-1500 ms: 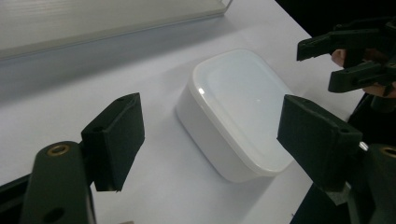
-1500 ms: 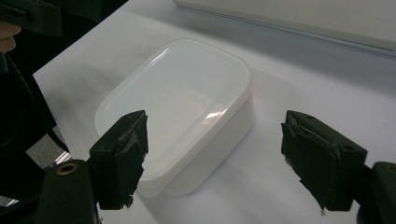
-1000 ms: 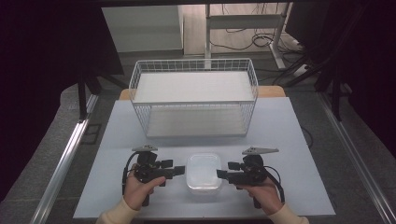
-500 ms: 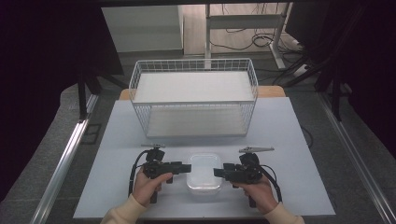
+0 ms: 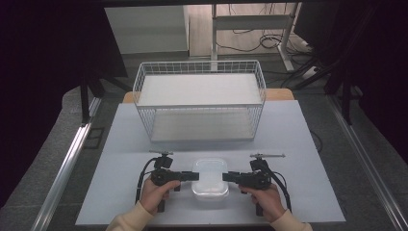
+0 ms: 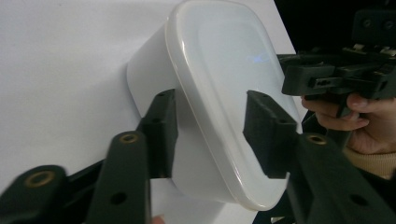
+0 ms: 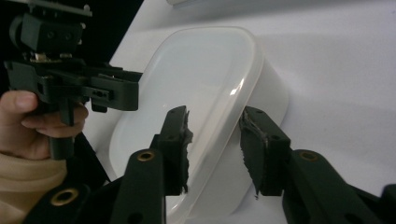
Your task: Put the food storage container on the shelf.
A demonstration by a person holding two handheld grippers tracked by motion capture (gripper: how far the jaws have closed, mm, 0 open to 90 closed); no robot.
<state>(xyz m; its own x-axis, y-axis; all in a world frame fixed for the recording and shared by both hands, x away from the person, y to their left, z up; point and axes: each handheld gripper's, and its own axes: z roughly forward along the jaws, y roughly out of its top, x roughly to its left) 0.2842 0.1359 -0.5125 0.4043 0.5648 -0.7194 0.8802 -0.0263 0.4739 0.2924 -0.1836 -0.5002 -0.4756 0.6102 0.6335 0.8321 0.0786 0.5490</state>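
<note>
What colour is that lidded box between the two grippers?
White, slightly see-through box; clearest in the left gripper view.

white wire basket (image 5: 199, 101), pale table (image 5: 308, 144)

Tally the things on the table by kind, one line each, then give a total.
Lidded white plastic container: 1
White wire basket: 1
Handheld grippers: 2, the left gripper and the right gripper, one at each end of the container, jaws either side of its lidded rim
Total: 4
</note>
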